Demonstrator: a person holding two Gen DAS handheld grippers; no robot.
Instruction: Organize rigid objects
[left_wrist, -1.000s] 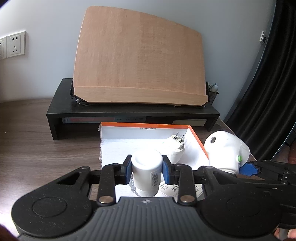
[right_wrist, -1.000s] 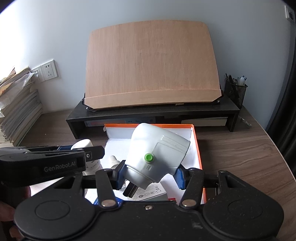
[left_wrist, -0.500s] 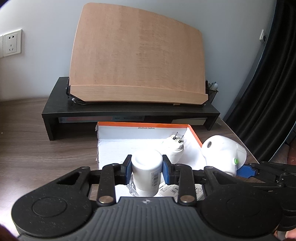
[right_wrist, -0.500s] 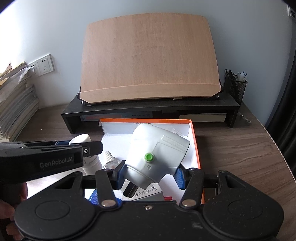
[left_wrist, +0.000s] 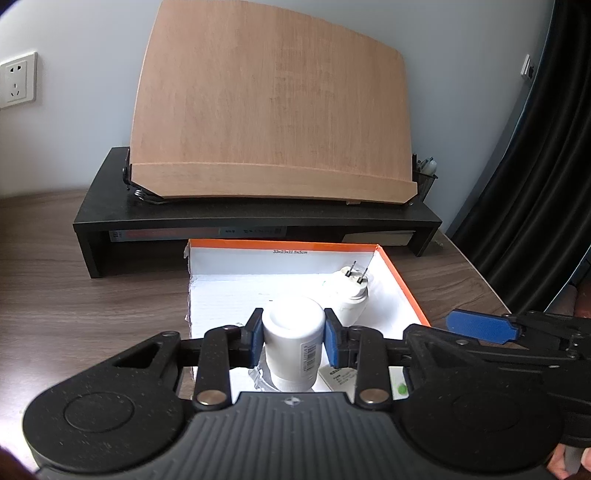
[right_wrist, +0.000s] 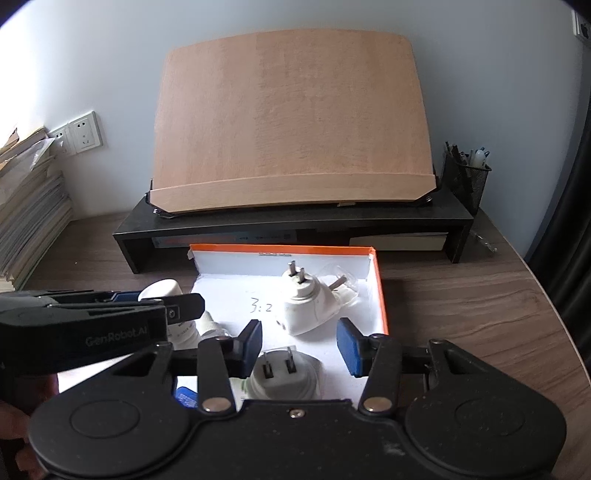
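My left gripper (left_wrist: 293, 338) is shut on a white bottle (left_wrist: 291, 345), held over the near part of the orange-rimmed white box (left_wrist: 402, 288); the bottle also shows in the right wrist view (right_wrist: 162, 291). My right gripper (right_wrist: 299, 347) is open and empty above the box (right_wrist: 380, 295). A large white plug adapter (right_wrist: 280, 380) lies in the box just below its jaws, prongs up. A smaller white plug (right_wrist: 306, 306) lies farther back in the box, also seen in the left wrist view (left_wrist: 352, 291). A small dropper bottle (right_wrist: 210, 325) lies by the left gripper.
A black monitor riser (right_wrist: 295, 225) carries a tilted wooden board (right_wrist: 291, 122) right behind the box. A mesh pen holder (right_wrist: 465, 173) stands at its right end. Stacked papers (right_wrist: 26, 206) sit at the far left. Dark curtain (left_wrist: 535, 147) on the right.
My right gripper opened and let go of the large white adapter, which now lies in the box. My left gripper still holds the white bottle, nearly unmoved.
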